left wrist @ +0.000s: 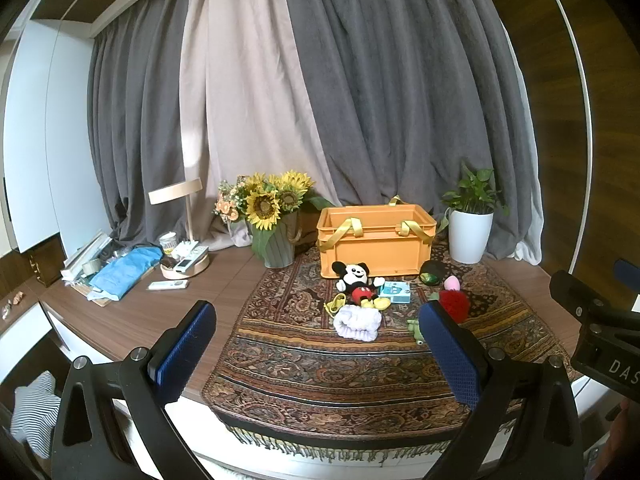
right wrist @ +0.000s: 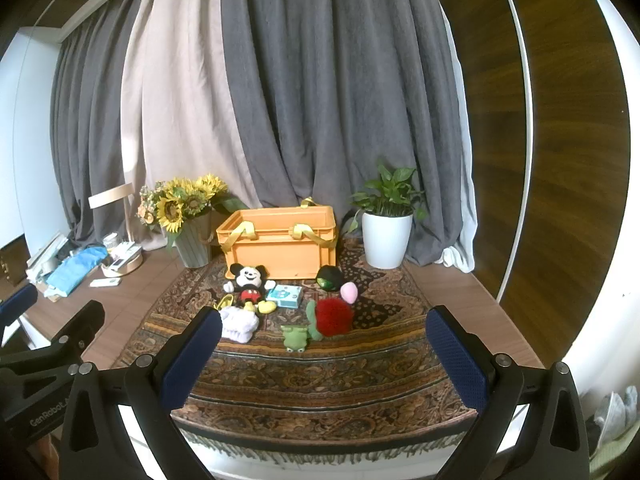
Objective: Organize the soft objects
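An orange crate [left wrist: 376, 246] [right wrist: 280, 248] with yellow straps stands at the back of a patterned rug [left wrist: 360, 364] [right wrist: 328, 376]. In front of it lie a mouse plush [left wrist: 358, 282] [right wrist: 248, 282], a white folded cloth [left wrist: 358, 322] [right wrist: 239, 325], a red fluffy toy [left wrist: 456, 305] [right wrist: 333, 317], a small green frog [right wrist: 295, 337], a pink piece [right wrist: 349, 292], a dark ball [left wrist: 432, 272] [right wrist: 329, 277] and a teal box [left wrist: 395, 293] [right wrist: 285, 296]. My left gripper [left wrist: 318, 320] and right gripper [right wrist: 324, 326] hover open over the rug's near end, both holding nothing.
A sunflower vase [left wrist: 276, 240] [right wrist: 194, 240] stands left of the crate and a white plant pot [left wrist: 470, 236] [right wrist: 386, 240] right of it. Left on the wooden table [left wrist: 152, 312] sit a lamp, a tray with remotes and a blue cloth [left wrist: 126, 270]. Grey curtains hang behind.
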Motion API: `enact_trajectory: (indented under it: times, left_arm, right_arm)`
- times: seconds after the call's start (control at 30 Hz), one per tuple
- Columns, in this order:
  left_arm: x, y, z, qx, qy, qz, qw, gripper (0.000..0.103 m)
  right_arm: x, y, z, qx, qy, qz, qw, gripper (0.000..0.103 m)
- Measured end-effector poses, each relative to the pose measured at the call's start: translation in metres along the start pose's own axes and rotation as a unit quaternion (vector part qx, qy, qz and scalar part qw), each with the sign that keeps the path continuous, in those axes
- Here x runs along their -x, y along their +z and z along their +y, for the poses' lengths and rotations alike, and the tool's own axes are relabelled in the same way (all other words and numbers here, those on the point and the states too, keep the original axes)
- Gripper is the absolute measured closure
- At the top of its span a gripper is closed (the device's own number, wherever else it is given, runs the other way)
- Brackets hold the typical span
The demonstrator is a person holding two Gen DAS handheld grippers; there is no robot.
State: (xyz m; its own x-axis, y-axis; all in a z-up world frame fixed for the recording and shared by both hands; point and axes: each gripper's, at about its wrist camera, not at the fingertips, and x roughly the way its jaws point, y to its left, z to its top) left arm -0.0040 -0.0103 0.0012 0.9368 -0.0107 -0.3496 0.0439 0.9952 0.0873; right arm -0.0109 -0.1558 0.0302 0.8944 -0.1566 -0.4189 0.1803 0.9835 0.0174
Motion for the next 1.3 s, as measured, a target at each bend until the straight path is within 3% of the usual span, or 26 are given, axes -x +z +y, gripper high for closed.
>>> enact_trajectory:
  times: [1.3]
  left_arm:
    - [-0.0040,-0.0034,-0.0074,-0.001,-0.007,0.007,0.9999,0.000]
  right_arm:
    - [-0.0008,-0.0016,0.0016,0.000,0.000,0.000,1.000,0.000]
